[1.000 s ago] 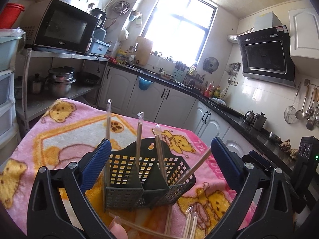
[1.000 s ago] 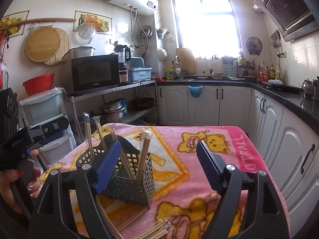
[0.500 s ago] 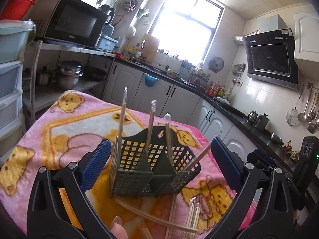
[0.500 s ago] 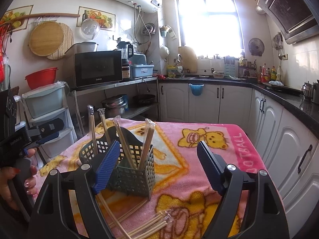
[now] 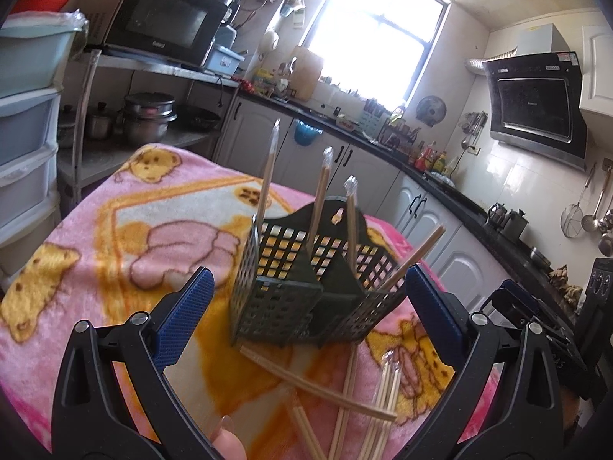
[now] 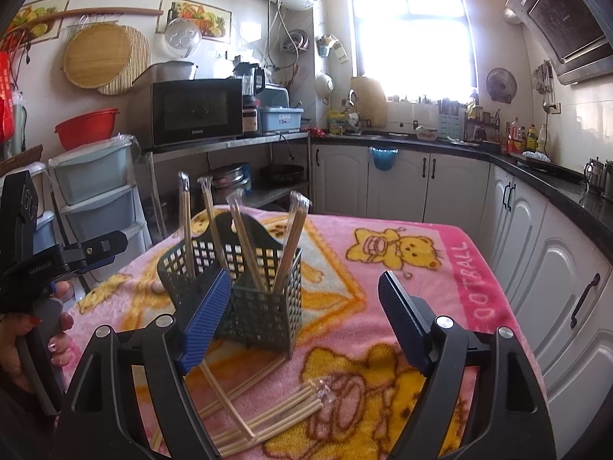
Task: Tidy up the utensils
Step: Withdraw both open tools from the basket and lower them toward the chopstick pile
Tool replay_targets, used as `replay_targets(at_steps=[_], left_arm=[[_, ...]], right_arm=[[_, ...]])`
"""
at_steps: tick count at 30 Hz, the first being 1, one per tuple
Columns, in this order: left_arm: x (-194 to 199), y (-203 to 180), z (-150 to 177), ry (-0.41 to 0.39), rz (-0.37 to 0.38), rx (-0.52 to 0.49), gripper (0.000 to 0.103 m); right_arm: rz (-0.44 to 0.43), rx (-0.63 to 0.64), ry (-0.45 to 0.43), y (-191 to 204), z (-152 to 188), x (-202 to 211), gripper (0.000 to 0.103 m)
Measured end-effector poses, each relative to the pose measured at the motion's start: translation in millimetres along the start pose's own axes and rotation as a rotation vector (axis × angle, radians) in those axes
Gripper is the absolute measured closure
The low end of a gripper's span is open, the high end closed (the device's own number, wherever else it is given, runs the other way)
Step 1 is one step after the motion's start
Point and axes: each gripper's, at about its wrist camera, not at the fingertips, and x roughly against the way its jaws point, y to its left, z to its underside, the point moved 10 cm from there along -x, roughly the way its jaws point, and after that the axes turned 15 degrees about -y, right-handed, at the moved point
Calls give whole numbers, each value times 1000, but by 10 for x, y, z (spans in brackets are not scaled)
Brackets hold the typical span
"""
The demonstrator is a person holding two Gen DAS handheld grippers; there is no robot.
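Lying loose just before the dark holder (image 6: 245,299), wrapped chopsticks (image 6: 268,410) look light, thin, probably slippery; pinch mid-length. Left tool (image 5: 306,318) and right tool (image 6: 302,318) both gape empty.

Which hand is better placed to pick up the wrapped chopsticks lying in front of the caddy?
Right, probably. The right gripper is open, with the wrapped chopsticks just below. The left gripper, also open, faces the caddy.

From the left wrist we look close and slightly down at the utensil caddy (image 5: 306,287), mid-frame. Our right-wrist view faces the window (image 6: 413,27), caddy lower left; both share the pink blanket (image 5: 115,230).
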Motion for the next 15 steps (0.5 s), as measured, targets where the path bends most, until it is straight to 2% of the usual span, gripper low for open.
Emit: replay_targets(at_steps=[15], left_arm=[[-57, 217, 569, 173, -54, -7, 11]], right_arm=[[-8, -3, 143, -44, 538, 23, 26]])
